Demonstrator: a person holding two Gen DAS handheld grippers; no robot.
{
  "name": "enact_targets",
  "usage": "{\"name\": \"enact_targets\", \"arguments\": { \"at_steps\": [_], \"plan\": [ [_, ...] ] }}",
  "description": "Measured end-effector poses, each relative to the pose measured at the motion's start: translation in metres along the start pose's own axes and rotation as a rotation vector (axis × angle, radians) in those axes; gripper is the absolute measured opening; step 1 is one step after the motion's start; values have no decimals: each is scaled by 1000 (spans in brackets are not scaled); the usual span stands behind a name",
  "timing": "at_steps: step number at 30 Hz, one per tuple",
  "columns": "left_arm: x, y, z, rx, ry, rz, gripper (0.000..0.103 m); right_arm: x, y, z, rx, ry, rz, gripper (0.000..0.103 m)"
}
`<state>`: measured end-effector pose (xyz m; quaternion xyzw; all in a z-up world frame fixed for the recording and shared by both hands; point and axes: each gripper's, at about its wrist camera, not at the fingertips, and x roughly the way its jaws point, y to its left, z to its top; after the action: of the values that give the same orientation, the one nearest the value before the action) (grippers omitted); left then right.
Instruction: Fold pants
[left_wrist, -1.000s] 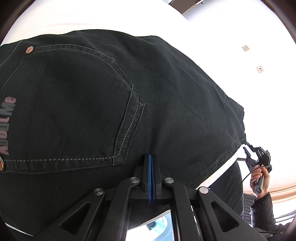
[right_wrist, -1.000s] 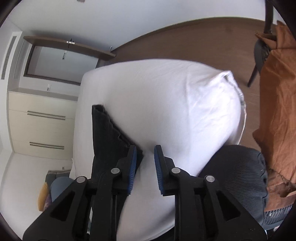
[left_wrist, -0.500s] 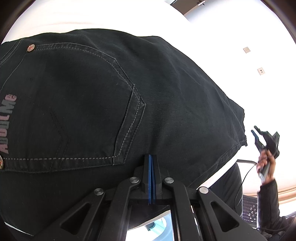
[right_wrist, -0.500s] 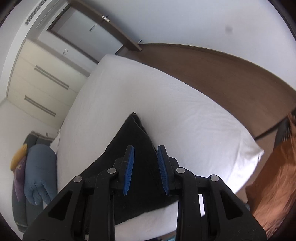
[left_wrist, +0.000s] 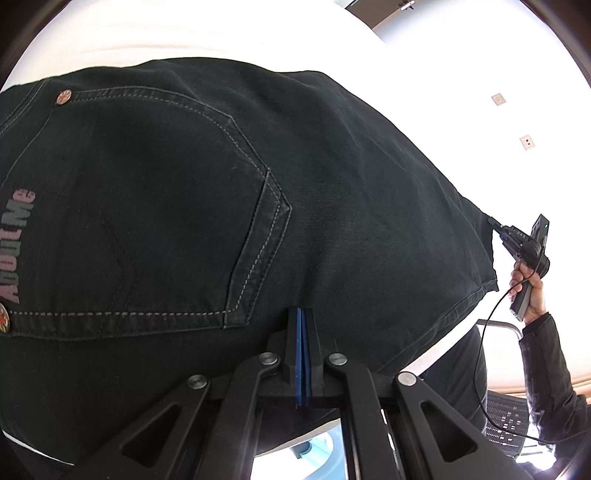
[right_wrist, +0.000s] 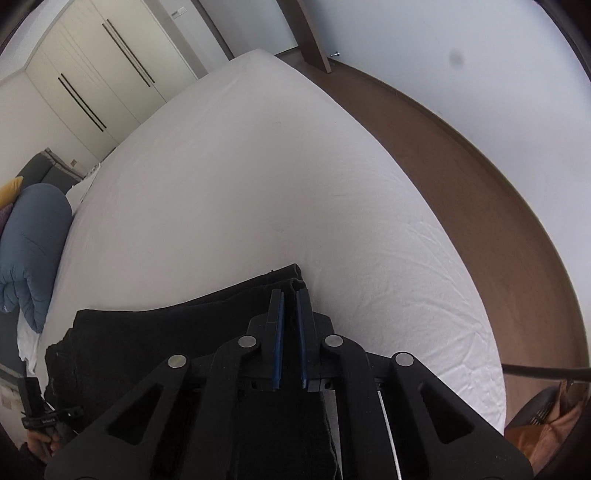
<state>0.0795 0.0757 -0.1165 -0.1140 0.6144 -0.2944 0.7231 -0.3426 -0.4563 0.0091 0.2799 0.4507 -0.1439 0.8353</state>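
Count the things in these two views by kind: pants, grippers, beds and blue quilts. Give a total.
pants: 1
grippers: 2 (left gripper, right gripper)
bed: 1
blue quilt: 1
Total: 5

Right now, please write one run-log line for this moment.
task: fold pants | left gripper: shut, over pants | right gripper: shut on pants hem

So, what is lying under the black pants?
The black pants lie on the white bed sheet, bare all around them. Whether anything else sits beneath is hidden by the fabric.
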Motion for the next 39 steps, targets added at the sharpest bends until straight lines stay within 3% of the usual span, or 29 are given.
{"name": "enact_targets", "arguments": {
  "at_steps": [5,13,16,19,21,23,25,26,28,29,34,39],
  "plan": [
    [-1,-5,-1,6,-13,14,4,6,14,12,-75,-5,-50,1],
    [-3,-10,-9,30,-46,17,4,34,1,15,-37,15,-48,2],
    [-7,-7,-15,30,-57,8,4,24,-14,15,48,-4,-32,3],
    [-11,-7,-21,54,-66,19,4,-5,-21,12,87,-41,-126,8],
    [-12,-9,-25,62,-71,24,4,-35,-7,1,95,-75,4,8],
    [-11,-8,-26,51,-75,21,4,-58,20,-23,144,-81,233,8],
    [-11,-8,-25,49,-74,21,4,-63,52,-55,173,-31,413,8],
    [-11,-8,-25,54,-73,21,4,-61,73,-77,178,-1,480,15],
    [-12,-7,-23,64,-69,25,4,-52,105,-115,188,65,530,49],
    [-12,-7,-23,68,-68,25,4,-44,119,-135,201,105,545,73],
    [-13,-6,-23,68,-70,9,4,-6,162,-200,245,241,586,72],
    [-15,1,-27,52,-80,2,4,28,169,-216,318,282,592,62]
  ]
}}
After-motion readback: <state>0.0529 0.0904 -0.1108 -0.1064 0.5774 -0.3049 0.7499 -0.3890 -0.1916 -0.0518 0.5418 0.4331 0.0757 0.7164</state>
